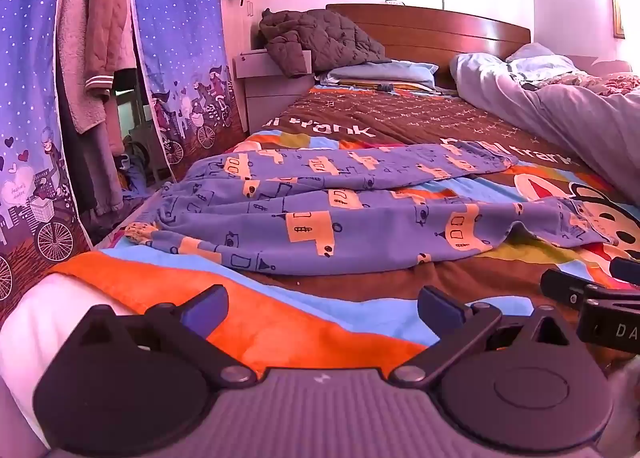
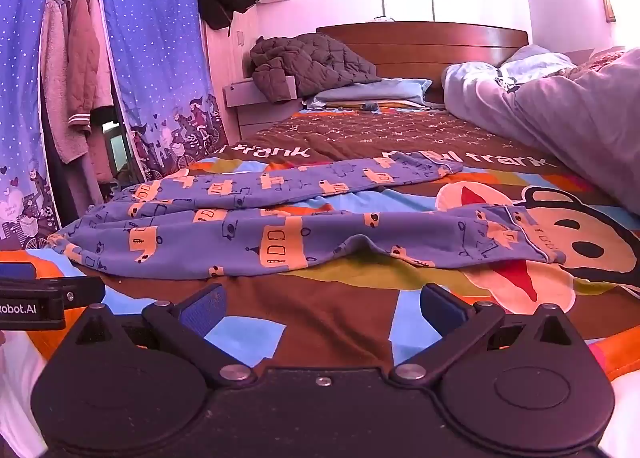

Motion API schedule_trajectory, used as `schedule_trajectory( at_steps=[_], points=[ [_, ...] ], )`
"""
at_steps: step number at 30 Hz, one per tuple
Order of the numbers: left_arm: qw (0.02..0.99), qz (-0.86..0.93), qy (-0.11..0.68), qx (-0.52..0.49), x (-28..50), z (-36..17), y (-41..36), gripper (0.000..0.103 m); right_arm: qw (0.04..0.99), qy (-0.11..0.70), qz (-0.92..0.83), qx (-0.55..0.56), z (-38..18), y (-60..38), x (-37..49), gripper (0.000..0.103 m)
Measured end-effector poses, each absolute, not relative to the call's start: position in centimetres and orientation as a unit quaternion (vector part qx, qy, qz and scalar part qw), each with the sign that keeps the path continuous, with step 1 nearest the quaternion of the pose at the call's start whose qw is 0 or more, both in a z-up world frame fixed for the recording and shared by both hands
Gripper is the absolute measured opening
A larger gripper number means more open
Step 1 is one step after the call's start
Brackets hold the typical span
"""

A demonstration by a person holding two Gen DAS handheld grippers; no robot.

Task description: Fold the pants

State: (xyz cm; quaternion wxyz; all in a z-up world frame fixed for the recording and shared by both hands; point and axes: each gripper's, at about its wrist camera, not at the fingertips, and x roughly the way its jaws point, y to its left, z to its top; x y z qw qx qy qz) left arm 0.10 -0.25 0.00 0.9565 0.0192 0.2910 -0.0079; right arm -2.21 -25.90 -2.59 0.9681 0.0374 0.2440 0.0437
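Blue pants (image 1: 320,218) printed with orange vehicles lie spread sideways on the bed, waistband at the left, both legs running right and splayed apart. In the right wrist view the same pants (image 2: 280,234) lie just beyond the fingers. My left gripper (image 1: 322,308) hovers open over the blanket's near edge, short of the pants, nothing between its blue pads. My right gripper (image 2: 322,308) is open too, empty, near the lower leg. Each gripper shows at the edge of the other's view: the right gripper (image 1: 592,298) and the left gripper (image 2: 44,298).
The bed carries a colourful cartoon blanket (image 1: 360,318). A rumpled grey duvet (image 1: 560,106) lies at the right, pillows and a dark quilted jacket (image 1: 320,38) by the wooden headboard (image 2: 440,42). Blue curtains and hanging clothes (image 1: 92,38) stand at the left.
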Motion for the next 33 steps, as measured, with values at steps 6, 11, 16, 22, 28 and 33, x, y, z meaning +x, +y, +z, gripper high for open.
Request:
schedule_trajectory(
  at_steps=[6,11,16,22,28,33],
  points=[
    [0.957,-0.007,0.289,0.015,-0.05,-0.01,0.0,0.103,0.968,0.244,0.043,0.038,-2.36,-25.88,-2.36,0.102],
    [0.959,-0.005,0.283,0.015,-0.21,0.13,0.13,0.103,0.968,0.243,0.042,0.039,-2.32,-26.03,-2.59,0.102],
    [0.959,-0.004,0.283,0.014,-0.23,0.14,0.17,0.103,0.968,0.243,0.042,0.039,-2.27,-26.16,-2.62,0.102],
    [0.959,-0.004,0.283,0.015,-0.25,0.24,0.25,0.103,0.968,0.245,0.034,0.044,-2.21,-26.38,-2.59,0.102],
    [0.959,-0.004,0.283,0.015,-0.25,0.24,0.23,0.103,0.968,0.246,0.031,0.043,-2.33,-26.34,-2.58,0.102],
    [0.959,-0.004,0.283,0.014,-0.25,0.25,0.23,0.103,0.968,0.245,0.032,0.043,-2.36,-26.35,-2.56,0.102]
  ],
)
